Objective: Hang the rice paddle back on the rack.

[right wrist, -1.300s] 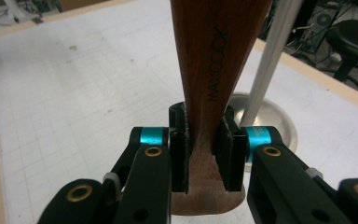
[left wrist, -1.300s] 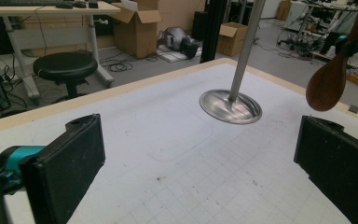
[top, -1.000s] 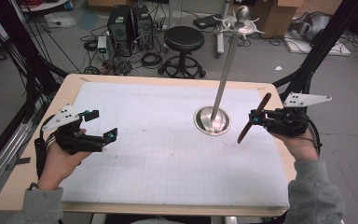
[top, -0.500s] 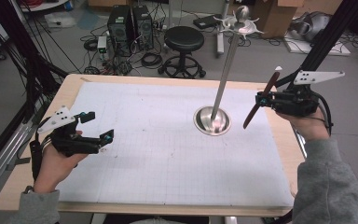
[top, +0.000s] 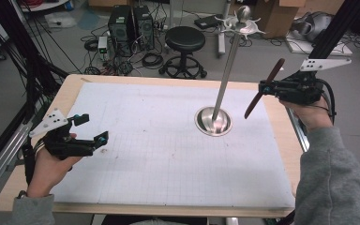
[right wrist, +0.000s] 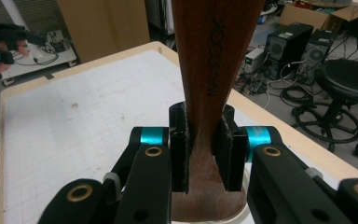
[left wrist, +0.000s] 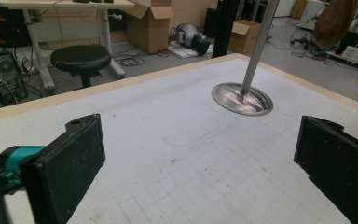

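- My right gripper (top: 268, 89) has risen off the mat's right edge, jaws clamped on a brown wooden utensil (top: 264, 88), now high beside the stand (top: 226, 72).
- I judge it's heading for the hooks on top.
- My left gripper (top: 90, 129) waits near-left, jaws wide apart, holding nothing.

Dark letters run lengthwise along the wooden piece (right wrist: 205, 70) clamped between the right tongs (right wrist: 205, 154), just above their pads; they seem to read "MADCOOK", though not surely.
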A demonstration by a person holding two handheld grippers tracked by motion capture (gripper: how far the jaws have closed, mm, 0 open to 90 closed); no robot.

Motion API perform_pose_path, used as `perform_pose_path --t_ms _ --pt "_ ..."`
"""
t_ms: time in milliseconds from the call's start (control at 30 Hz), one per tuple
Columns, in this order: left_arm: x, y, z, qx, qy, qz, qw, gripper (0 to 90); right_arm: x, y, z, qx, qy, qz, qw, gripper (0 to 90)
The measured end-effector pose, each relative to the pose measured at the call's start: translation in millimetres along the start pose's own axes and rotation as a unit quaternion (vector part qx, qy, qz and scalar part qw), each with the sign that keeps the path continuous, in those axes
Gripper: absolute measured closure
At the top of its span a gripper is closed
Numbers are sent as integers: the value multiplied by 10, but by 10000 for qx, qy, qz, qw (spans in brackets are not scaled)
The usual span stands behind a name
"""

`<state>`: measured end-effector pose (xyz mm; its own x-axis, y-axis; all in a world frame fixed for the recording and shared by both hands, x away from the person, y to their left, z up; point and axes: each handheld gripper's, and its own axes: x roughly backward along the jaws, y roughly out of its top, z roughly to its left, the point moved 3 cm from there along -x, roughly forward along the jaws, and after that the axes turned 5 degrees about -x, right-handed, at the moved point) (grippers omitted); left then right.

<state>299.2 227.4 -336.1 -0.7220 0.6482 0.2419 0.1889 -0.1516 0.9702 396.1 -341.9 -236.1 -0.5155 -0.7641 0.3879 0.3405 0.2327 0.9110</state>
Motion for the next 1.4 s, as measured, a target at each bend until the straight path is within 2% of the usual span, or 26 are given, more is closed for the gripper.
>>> perform_pose_path --t_ms 133,267,433,600,800,967,1067,1233,1400 --pt "9 -15 2 -18 25 37 10000 22 -16 75 -33 -72 83 -80 9999 773" --pt "19 -21 5 -21 28 52 10000 22 -43 198 -33 55 -34 153 9999 774" --pt "24 -22 5 -12 27 38 10000 22 -51 305 -21 50 -22 98 9999 774" --pt "44 -16 2 -23 24 30 10000 22 -79 408 -16 51 -35 166 9998 774" --pt "69 -25 14 -12 51 31 10000 23 -91 482 -88 29 -132 197 9997 774" --pt "91 -42 30 27 91 35 9999 22 -102 537 -136 70 -28 185 9998 774" --pt "107 -53 38 44 108 46 9999 23 -119 555 -175 85 -39 198 9998 774" --pt "138 -66 58 66 141 41 9999 22 -135 600 -221 70 16 47 10000 774" --pt "172 -74 77 90 189 34 9998 22 -163 637 -239 61 -4 66 10000 774"
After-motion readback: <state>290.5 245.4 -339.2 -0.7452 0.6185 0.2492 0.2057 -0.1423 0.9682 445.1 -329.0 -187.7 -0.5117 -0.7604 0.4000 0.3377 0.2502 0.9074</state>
